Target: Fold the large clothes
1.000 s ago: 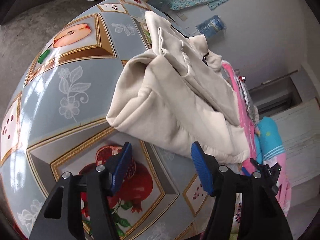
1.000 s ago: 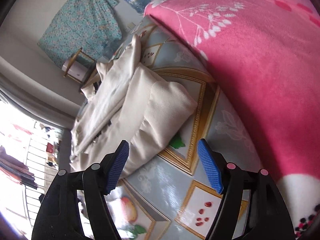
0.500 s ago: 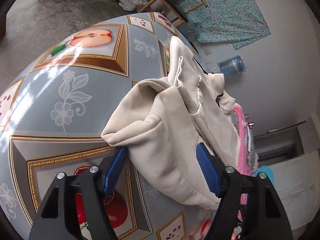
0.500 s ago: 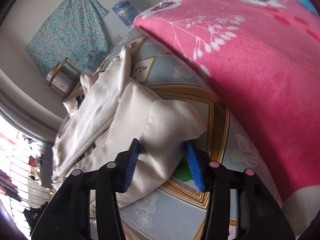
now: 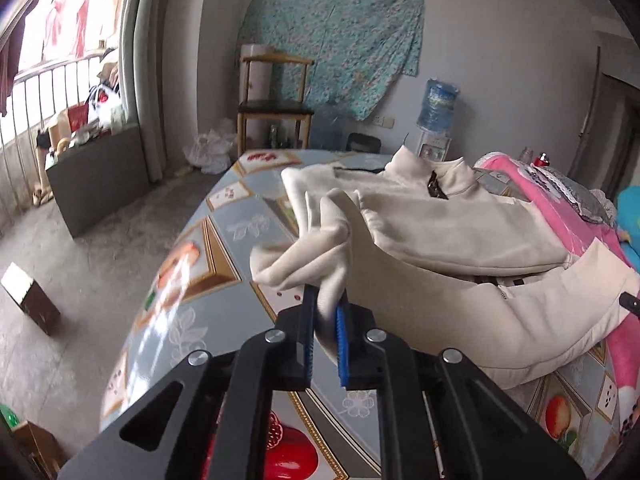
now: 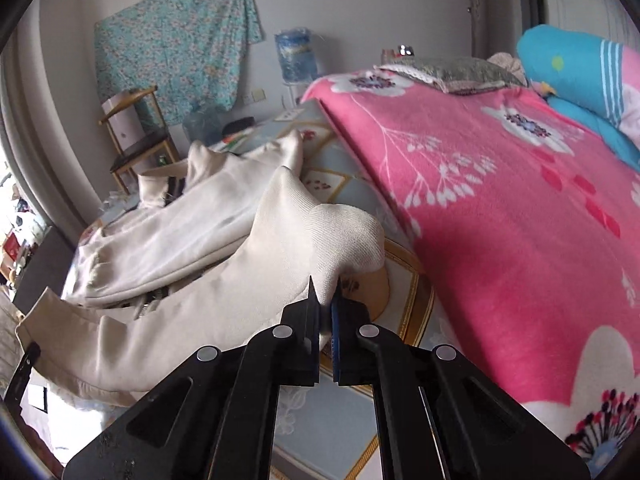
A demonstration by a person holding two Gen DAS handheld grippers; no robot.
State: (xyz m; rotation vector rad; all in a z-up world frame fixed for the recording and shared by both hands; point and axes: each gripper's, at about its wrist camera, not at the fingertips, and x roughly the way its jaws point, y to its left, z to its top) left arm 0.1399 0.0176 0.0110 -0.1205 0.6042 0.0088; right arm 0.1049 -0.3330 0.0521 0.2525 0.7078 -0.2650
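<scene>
Jacket (image 5: 460, 240) lies on bench (image 5: 208, 240), blanket (image 6: 500, 200) just right of it. Chair (image 5: 276, 100) and water bottle (image 5: 438, 104) stand behind the bench; box (image 5: 30, 296) on floor, left.

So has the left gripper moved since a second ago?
Yes. The left gripper went forward from above the pomegranate print to the jacket, shut on its edge and lifted it off the table.
</scene>
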